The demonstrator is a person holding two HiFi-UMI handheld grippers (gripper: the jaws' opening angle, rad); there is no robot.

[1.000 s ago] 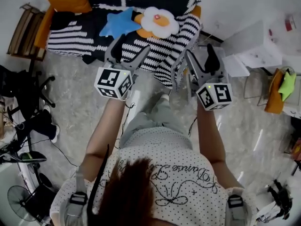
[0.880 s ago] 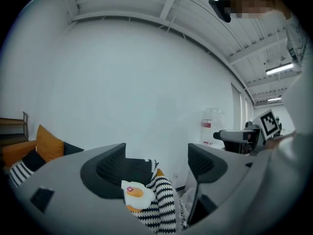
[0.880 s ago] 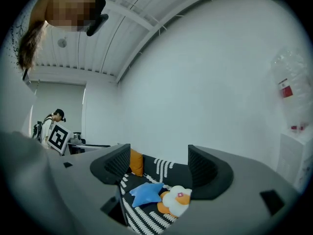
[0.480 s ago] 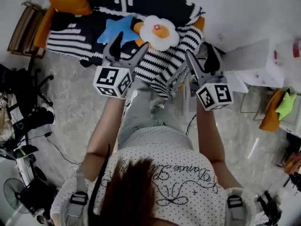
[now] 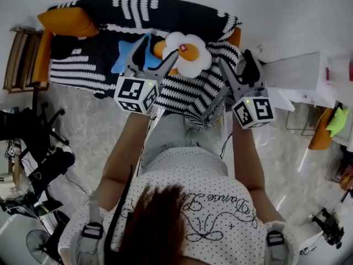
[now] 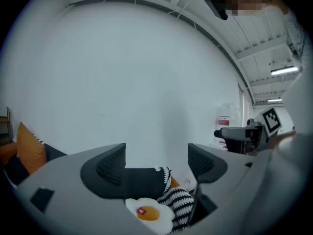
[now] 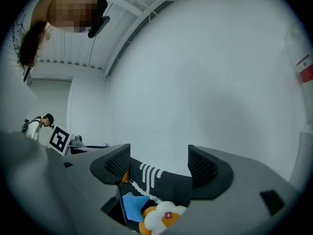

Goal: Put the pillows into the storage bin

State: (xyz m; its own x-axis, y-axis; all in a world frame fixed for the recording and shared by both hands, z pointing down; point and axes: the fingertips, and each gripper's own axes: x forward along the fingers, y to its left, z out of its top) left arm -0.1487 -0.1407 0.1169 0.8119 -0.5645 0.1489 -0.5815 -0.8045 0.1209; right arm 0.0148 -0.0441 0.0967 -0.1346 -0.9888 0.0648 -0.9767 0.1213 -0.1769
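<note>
Looping cursive script runs across the person's dotted shirt (image 5: 215, 214). Its first word looks like "Dance"; the rest is unreadable. The red tag (image 5: 183, 47) on the fried-egg pillow (image 5: 193, 62) is too small to read.

All three views toward egg pillow (image 5: 185, 53)

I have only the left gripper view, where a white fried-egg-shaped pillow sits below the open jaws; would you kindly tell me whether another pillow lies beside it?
Observer: Yes. A blue star-shaped pillow lies close beside the white fried-egg-shaped pillow, on its left in the head view. Both rest on the black-and-white striped knitted throw.
Operator: Thank you. Is the right gripper holding anything?
Observer: No. The right gripper has its jaws apart with nothing between them, and it looks out over both pillows.
</note>
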